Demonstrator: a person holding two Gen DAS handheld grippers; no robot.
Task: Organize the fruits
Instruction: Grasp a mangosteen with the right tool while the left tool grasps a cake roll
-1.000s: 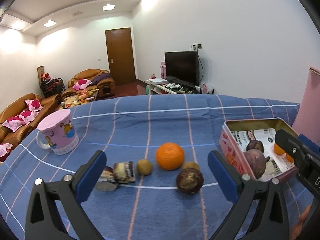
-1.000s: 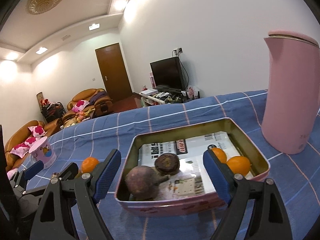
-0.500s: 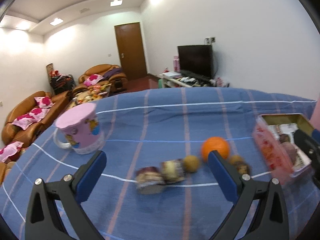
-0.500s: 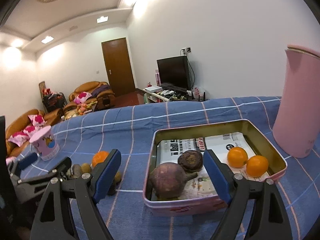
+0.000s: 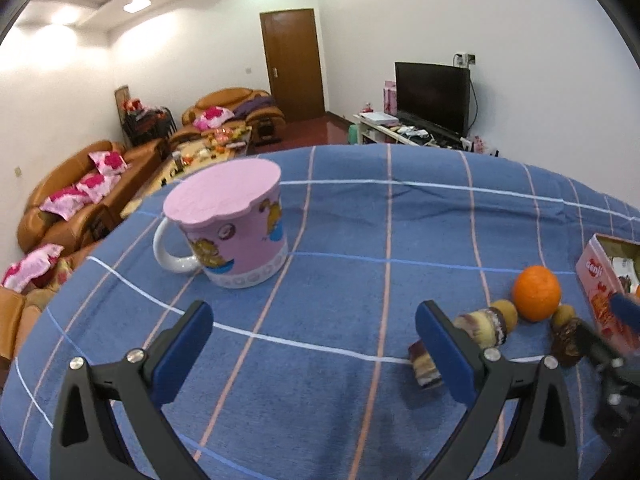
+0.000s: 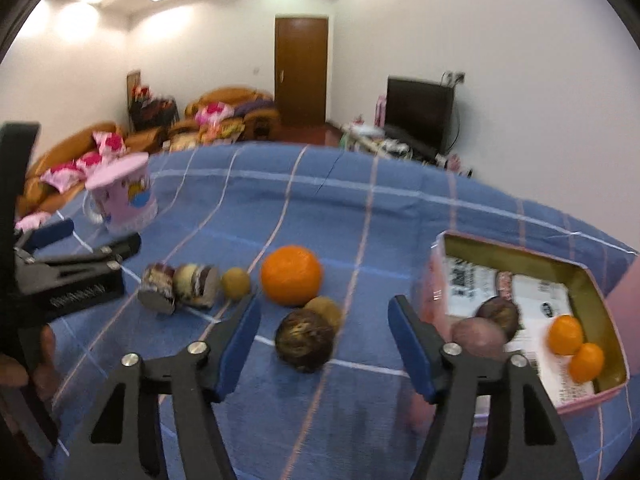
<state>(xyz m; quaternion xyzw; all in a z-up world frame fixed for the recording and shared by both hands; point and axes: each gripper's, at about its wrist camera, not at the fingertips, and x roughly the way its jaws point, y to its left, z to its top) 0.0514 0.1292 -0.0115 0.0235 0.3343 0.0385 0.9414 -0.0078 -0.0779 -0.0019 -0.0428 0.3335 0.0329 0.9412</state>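
Since the earlier frames both views are sweeping leftward across the worktop [image 5: 360, 208]: the right hand-held gripper [image 6: 324, 340], previously framing the pink tin [image 6: 600, 394], is now facing the loose fruit, and the left hand-held gripper [image 5: 314, 344], previously framing that fruit, is now facing bare blue cloth near the pink mug [image 5: 232, 224].

The right hand-held gripper's jaws have just been closing and are standing partly open, gripping nothing. A dark round fruit [image 6: 304, 340] is showing in the gap between them, lying on the cloth and untouched by either pad. The left hand-held gripper is standing wide open and empty.

Position of task items: 6 pieces are lying in a loose row on the worktop, namely 2 cut cylindrical pieces, 2 small brown fruits, the large orange [image 6: 291, 275] and the dark round fruit. The tin, to the right, is already holding 2 dark fruits and 2 small oranges [image 6: 576, 346].

Governing relation: the dark round fruit is lying straight ahead of the right hand-held gripper, nearest of the row, with the orange just behind it. It is roughly spherical, so no long axis needs matching. The right hand appears the nearer; the row is lying off to the right of the left hand-held gripper.
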